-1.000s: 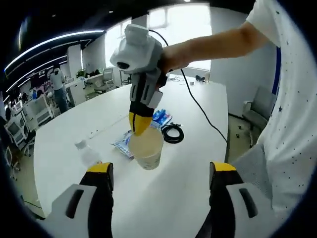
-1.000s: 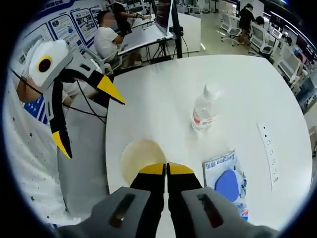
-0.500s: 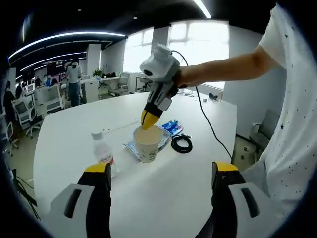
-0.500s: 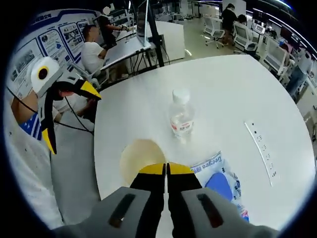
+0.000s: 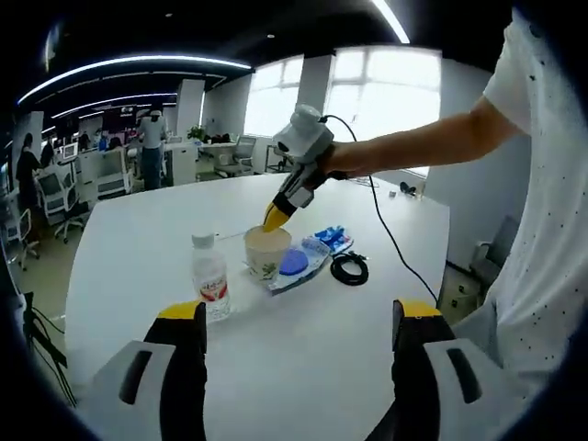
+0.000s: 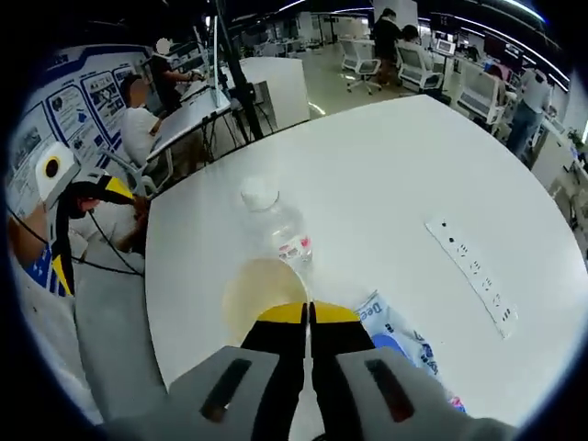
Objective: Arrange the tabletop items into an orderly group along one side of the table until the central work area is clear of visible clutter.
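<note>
Paper cup [image 5: 267, 254] on white surface [image 5: 303, 340]: pale beige, tapered round, small green print on its side, wording too small to read. In right gripper view the cup [image 6: 264, 292] sits right at the right gripper [image 6: 309, 315] tips, yellow-tipped fingers pressed together on its rim. In left gripper view the right gripper [image 5: 274, 219] comes in from the right, its yellow tip pinching the cup's far rim.

Bottle [image 5: 210, 288]: clear plastic, white cap, red-and-white label, text unreadable; upright, just left of the cup. In right gripper view the bottle [image 6: 276, 228] stands just beyond the cup.

Packet [image 5: 301, 260]: flat, glossy, white and blue with a blue oval; lies just beside the cup on its right, may touch it. In right gripper view the packet [image 6: 399, 337] has partial blue letters, not legible.

Black cable coil [image 5: 349, 268] near the packet, on the far side from the cup. White power strip [image 6: 470, 270], long and flat, well apart from the cup.

Left gripper [image 5: 299, 317]: fingers [image 5: 186, 342] spread wide, grey with yellow tips, holding nothing, hovering over the near edge of the surface. It also shows at left in the right gripper view [image 6: 83, 225].
</note>
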